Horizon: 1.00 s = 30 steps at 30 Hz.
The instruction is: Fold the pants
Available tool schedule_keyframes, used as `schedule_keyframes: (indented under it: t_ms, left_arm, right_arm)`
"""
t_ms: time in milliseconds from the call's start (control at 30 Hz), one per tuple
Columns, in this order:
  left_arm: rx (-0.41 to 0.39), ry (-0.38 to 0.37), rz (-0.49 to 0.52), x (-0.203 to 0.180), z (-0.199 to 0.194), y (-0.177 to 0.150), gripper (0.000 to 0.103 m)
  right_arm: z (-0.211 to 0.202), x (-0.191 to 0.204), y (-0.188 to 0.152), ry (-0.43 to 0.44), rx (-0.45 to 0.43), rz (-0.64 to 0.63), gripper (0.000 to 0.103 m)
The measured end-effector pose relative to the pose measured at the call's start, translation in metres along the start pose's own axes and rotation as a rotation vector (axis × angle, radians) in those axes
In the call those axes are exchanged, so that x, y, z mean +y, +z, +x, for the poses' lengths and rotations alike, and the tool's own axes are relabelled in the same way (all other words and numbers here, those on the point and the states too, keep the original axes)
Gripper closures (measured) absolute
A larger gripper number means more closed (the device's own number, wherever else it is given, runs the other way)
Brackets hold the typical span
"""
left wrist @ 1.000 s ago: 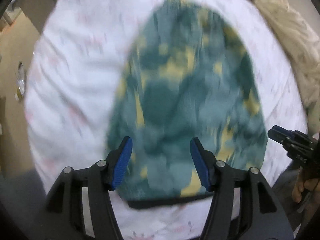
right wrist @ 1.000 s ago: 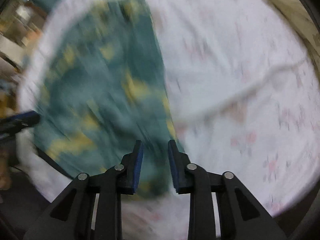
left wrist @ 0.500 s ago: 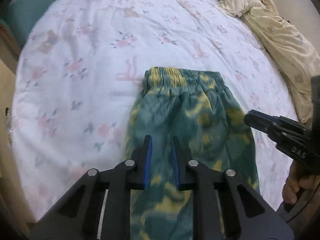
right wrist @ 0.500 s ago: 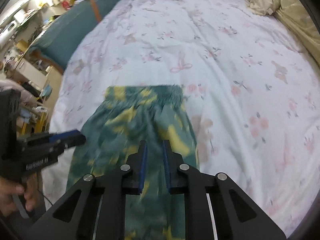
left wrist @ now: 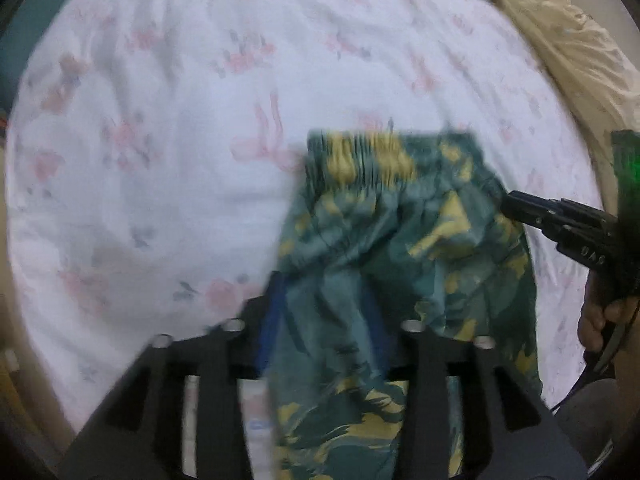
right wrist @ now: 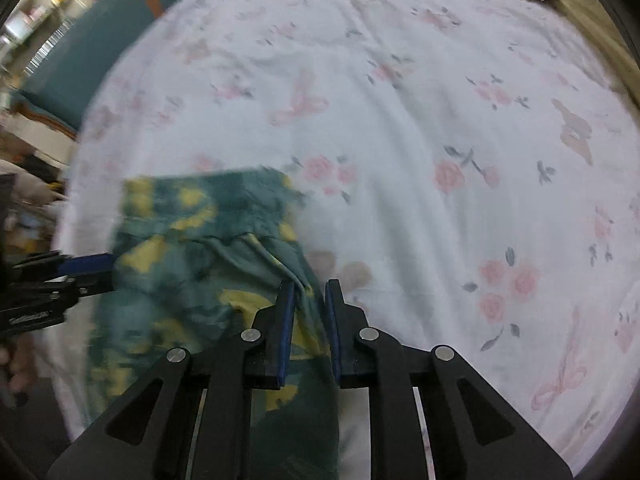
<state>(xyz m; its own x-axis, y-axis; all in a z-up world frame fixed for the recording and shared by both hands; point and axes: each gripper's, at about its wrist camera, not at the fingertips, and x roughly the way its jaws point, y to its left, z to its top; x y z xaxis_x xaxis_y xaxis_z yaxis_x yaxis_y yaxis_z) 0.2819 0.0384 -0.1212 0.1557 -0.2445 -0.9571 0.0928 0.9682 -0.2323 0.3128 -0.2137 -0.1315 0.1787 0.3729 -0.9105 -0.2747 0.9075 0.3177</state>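
Observation:
Green and yellow camouflage pants [left wrist: 404, 240] lie on a white floral bed sheet [left wrist: 160, 120], elastic waistband [left wrist: 360, 156] at the far end. In the left wrist view my left gripper [left wrist: 324, 308] has its jaws apart, with lifted pant fabric draped between and over them. In the right wrist view my right gripper [right wrist: 310, 300] is shut on the right edge of the pants [right wrist: 192, 248], holding fabric raised. The right gripper also shows in the left wrist view [left wrist: 560, 220] at the right edge of the pants. The left gripper shows at the left in the right wrist view [right wrist: 72, 276].
A crumpled beige blanket [left wrist: 560, 40] lies along the bed's far right side. A teal headboard or cushion [right wrist: 92, 56] stands beyond the bed's left side, with cluttered shelves behind it. The sheet [right wrist: 440, 120] stretches wide to the right of the pants.
Both grippers have moved toward the waistband with the lower part of the pants. Fabric now bunches up closer to the waistband. The left jaws stand wider apart than half a second ago.

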Motion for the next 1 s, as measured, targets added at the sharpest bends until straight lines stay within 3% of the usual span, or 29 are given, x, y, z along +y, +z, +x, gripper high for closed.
schedule_keyframes:
  t_ms: [33, 67, 100, 167, 367, 433, 500, 600, 700, 733, 800, 1000]
  left_arm:
    - [-0.025, 0.000, 0.013, 0.001, -0.008, 0.004, 0.043]
    - [-0.044, 0.001, 0.017, 0.002, -0.012, 0.008, 0.038]
    - [-0.056, -0.006, 0.017, 0.002, -0.014, 0.012, 0.038]
    - [-0.070, -0.022, 0.018, 0.004, -0.012, 0.025, 0.038]
    - [-0.042, -0.090, 0.072, 0.003, 0.022, 0.051, 0.038]
    - [-0.041, -0.071, 0.086, 0.005, 0.030, 0.053, 0.040]
    - [-0.018, -0.127, 0.082, 0.007, 0.037, 0.055, 0.044]
    - [0.028, -0.212, 0.056, 0.016, 0.047, 0.058, 0.054]
    - [0.034, -0.284, -0.003, 0.028, 0.044, 0.060, 0.076]
    - [0.029, -0.291, 0.009, 0.027, 0.042, 0.060, 0.084]
    - [-0.004, -0.271, 0.065, 0.019, 0.029, 0.056, 0.085]
    - [-0.106, -0.194, 0.215, -0.014, -0.024, 0.041, 0.085]
  right_arm:
    - [-0.005, -0.003, 0.005, 0.040, -0.012, 0.006, 0.081]
    - [-0.010, -0.005, 0.010, 0.064, -0.023, 0.013, 0.068]
    - [-0.015, -0.008, 0.015, 0.085, -0.037, 0.026, 0.051]
    - [-0.020, -0.012, 0.025, 0.110, -0.070, 0.041, 0.048]
    - [0.006, -0.017, 0.048, 0.126, -0.025, 0.063, 0.048]
    - [0.022, -0.012, 0.054, 0.133, 0.002, 0.061, 0.048]
    - [0.037, -0.010, 0.051, 0.167, 0.050, 0.072, 0.049]
    - [0.044, -0.004, 0.047, 0.145, 0.045, 0.040, 0.053]
    - [0.042, 0.000, 0.045, 0.165, 0.018, 0.026, 0.071]
    - [0.039, 0.002, 0.043, 0.161, 0.007, 0.014, 0.074]
    - [0.031, 0.009, 0.042, 0.153, -0.021, -0.030, 0.080]
    - [-0.010, 0.024, 0.034, 0.153, -0.089, -0.130, 0.082]
